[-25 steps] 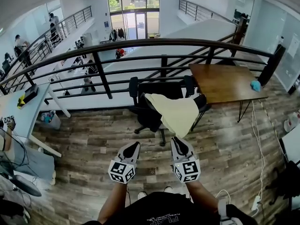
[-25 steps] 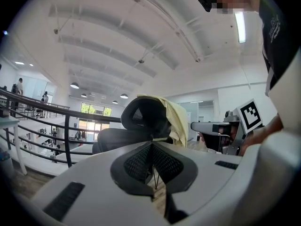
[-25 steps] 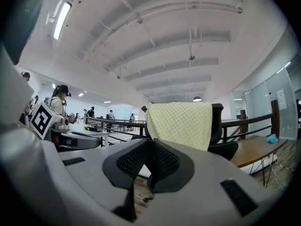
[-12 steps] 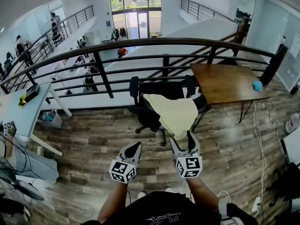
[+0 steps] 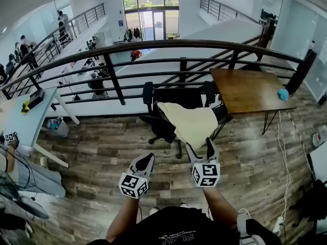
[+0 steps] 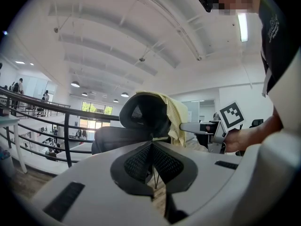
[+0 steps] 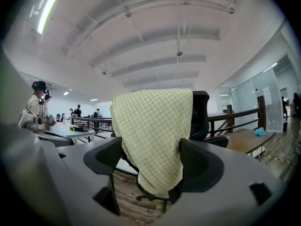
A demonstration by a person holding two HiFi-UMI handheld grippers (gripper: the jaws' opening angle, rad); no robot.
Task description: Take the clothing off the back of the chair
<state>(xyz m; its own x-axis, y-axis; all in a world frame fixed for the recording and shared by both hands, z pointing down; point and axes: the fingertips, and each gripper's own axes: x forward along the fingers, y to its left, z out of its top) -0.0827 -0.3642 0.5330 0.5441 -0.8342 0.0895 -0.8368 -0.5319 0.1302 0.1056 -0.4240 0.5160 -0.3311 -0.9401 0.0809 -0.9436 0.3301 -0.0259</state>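
Observation:
A pale yellow checked garment (image 5: 191, 124) hangs over the back of a black office chair (image 5: 162, 129) standing by the railing. My right gripper (image 5: 200, 146) points level at the garment's lower hem. Its jaws are opening, and the pads do not press on anything. In the right gripper view the garment (image 7: 153, 135) hangs just beyond the wide-apart fingers of that gripper (image 7: 150, 159), with the chair (image 7: 201, 109) behind it. My left gripper (image 5: 144, 162) is shut and empty, held back from the chair. In the left gripper view it (image 6: 153, 147) faces the chair's headrest (image 6: 143, 117).
A dark metal railing (image 5: 179, 47) runs behind the chair. A wooden table (image 5: 250, 88) with a blue thing (image 5: 280, 93) on it stands to the right. A white desk (image 5: 20, 116) is at the left. Cables (image 5: 281, 137) trail over the plank floor at the right.
My right gripper has moved forward toward the garment's hem and its jaws have gone from shut to wide apart. The left gripper has stayed where it was.

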